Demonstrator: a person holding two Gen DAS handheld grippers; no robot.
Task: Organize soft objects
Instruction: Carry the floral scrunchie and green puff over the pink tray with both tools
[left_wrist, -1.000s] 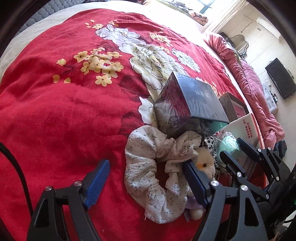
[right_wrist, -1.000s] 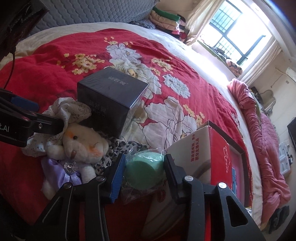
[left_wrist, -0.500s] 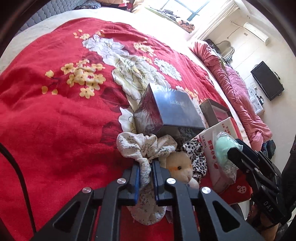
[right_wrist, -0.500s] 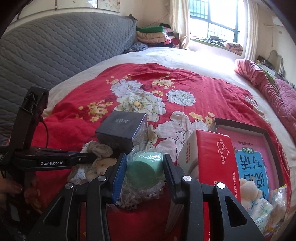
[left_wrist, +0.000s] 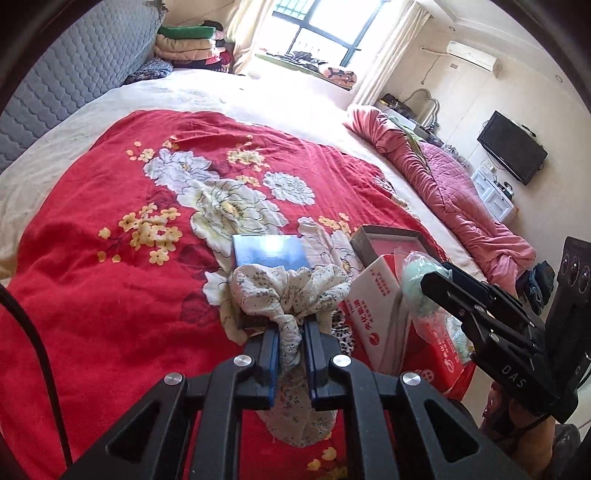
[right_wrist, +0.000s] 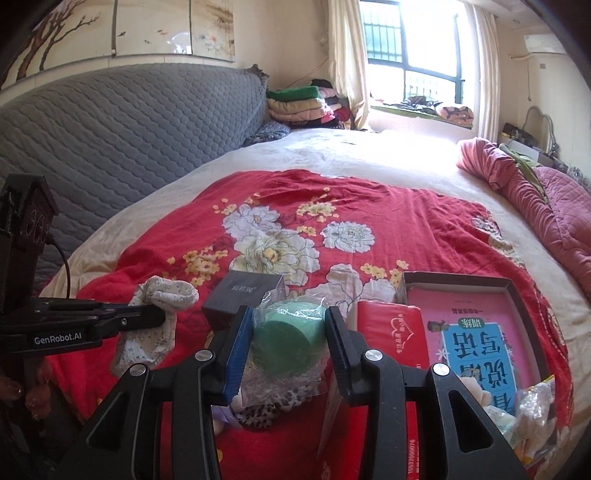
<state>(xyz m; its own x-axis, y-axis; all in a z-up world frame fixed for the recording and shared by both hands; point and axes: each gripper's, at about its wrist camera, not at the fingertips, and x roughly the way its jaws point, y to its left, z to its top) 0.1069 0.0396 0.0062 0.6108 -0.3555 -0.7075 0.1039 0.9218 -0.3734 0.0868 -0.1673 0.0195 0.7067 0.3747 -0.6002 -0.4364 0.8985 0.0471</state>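
The left tongs (left_wrist: 290, 345) pinched the limp floral scrunchie (left_wrist: 291, 291); beside it, the right tongs (right_wrist: 288, 332) squeezed the light, crinkly-bagged green sponge (right_wrist: 286, 343).

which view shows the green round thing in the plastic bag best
The right wrist view: the green round thing sits centred and close between the right gripper pads, its plastic wrap plain to see. The left wrist view catches only a pale green edge of it from the side, partly behind that gripper's finger.

A grey quilted headboard (right_wrist: 122, 140) backs the bed, with a bright barred window (right_wrist: 413, 62) and cream walls.
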